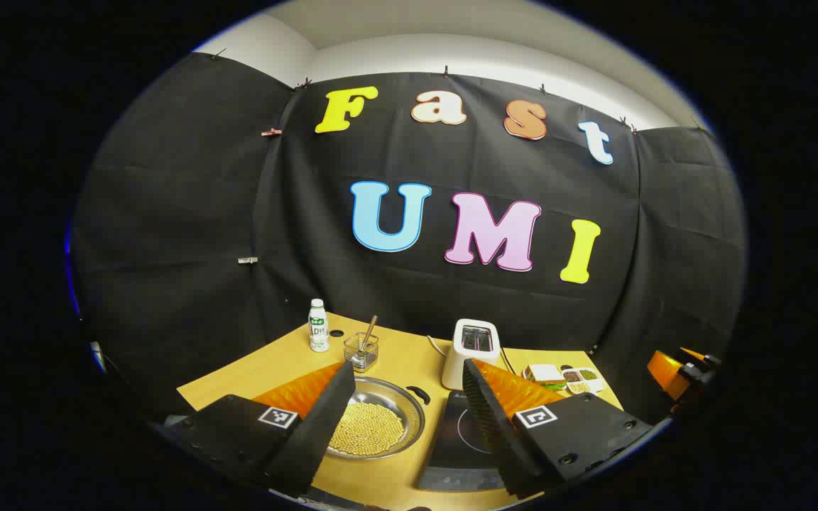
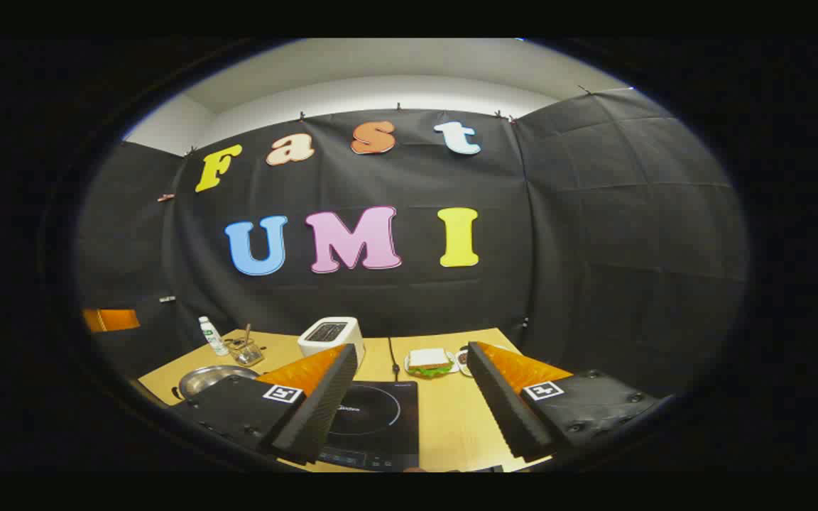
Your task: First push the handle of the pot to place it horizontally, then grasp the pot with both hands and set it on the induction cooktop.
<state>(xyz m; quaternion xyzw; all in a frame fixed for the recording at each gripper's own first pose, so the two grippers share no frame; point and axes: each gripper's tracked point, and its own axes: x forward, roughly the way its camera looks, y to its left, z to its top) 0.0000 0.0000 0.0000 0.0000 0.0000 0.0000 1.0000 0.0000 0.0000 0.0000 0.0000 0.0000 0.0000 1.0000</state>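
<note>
In the left gripper view, the left gripper (image 1: 407, 397) is hanging above the wooden table (image 1: 409, 358) with its 2 fingers spread wide and nothing between them. Below the gap, the steel pot (image 1: 379, 420) is sitting on the table, filled with small yellow beads, its dark handle (image 1: 417, 394) jutting toward the induction cooktop (image 1: 460, 443) just beside it. Behind the pot, a white bottle (image 1: 319, 326) and a glass cup holding sticks (image 1: 362, 350) are standing near each other. A white toaster (image 1: 473, 348) is standing behind the cooktop, partly screened by one finger, with a sandwich (image 1: 545, 375) and small dishes (image 1: 583, 380) beside it. The right gripper (image 1: 679, 370) is peeking in at the far edge, its state hard to tell.

In the right gripper view, the right gripper (image 2: 412, 394) is hovering released over the cooktop (image 2: 373, 424). The pot (image 2: 211, 379) is lying well apart, half hidden by a finger, possibly with its handle out of sight.
</note>
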